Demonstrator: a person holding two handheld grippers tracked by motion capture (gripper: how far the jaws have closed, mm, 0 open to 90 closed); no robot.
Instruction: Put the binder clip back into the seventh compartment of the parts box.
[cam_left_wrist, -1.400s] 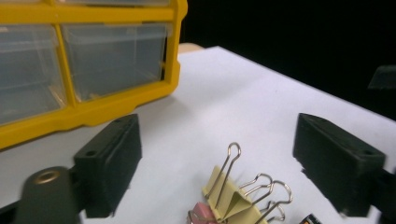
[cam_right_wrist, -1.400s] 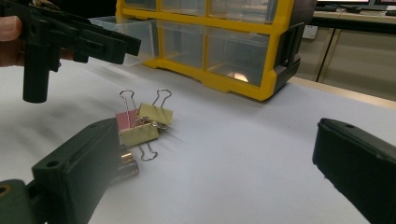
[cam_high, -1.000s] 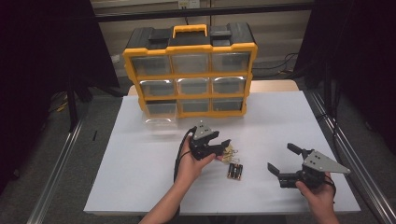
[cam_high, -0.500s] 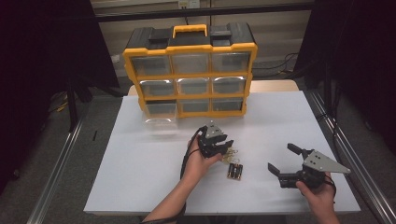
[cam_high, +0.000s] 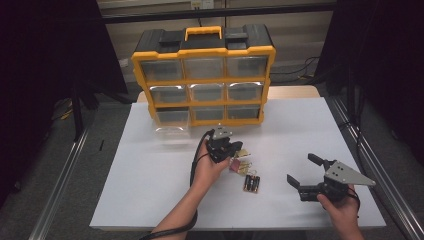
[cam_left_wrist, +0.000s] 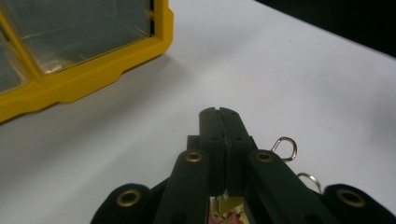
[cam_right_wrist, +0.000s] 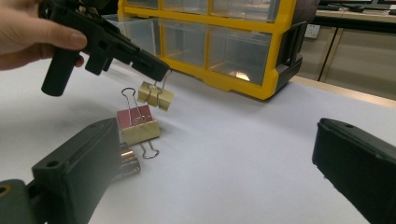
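Gold binder clip (cam_right_wrist: 156, 96): hangs by its wire handle from the left gripper, lifted just clear of the white table (cam_high: 150, 180), near the front of the yellow drawer cabinet (cam_high: 202, 75).
Left gripper (cam_right_wrist: 159, 72): jaws have just been closing and now pinch the clip's wire handle between their tips.
Clips on table: a red clip (cam_right_wrist: 134, 115) and another gold clip (cam_right_wrist: 140, 132) lie touching, just below the hanging one.
Batteries (cam_high: 251, 183): beside those clips.
Right gripper (cam_high: 303, 171): jaws spread wide, nothing between them, well apart to the right.
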